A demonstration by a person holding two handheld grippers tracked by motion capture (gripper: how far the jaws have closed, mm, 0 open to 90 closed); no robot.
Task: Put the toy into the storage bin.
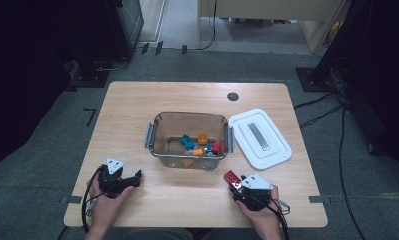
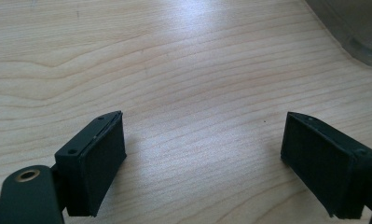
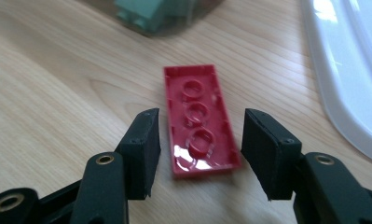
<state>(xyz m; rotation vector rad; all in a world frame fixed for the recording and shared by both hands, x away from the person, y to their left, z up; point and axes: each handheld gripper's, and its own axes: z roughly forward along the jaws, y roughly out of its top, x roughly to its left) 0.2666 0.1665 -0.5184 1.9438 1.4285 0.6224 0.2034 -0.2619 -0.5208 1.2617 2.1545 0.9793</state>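
Observation:
A flat red brick (image 1: 231, 177) (image 3: 197, 112) lies on the wooden table (image 1: 137, 110) with its hollow underside up, near the front right. My right gripper (image 1: 235, 184) (image 3: 200, 149) straddles its near end, one jaw on each side, and I see a thin gap at the left pad, so it reads as open. My left gripper (image 1: 136, 178) (image 2: 202, 158) rests wide open over bare wood at the front left, with nothing between its fingers.
A clear plastic bin (image 1: 187, 114) (image 3: 165, 14) (image 2: 356, 28) stands mid-table holding several coloured bricks, among them blue (image 1: 187, 142) and orange (image 1: 203, 138). Its white lid (image 1: 259, 137) (image 3: 347, 70) lies to the bin's right, close behind my right gripper.

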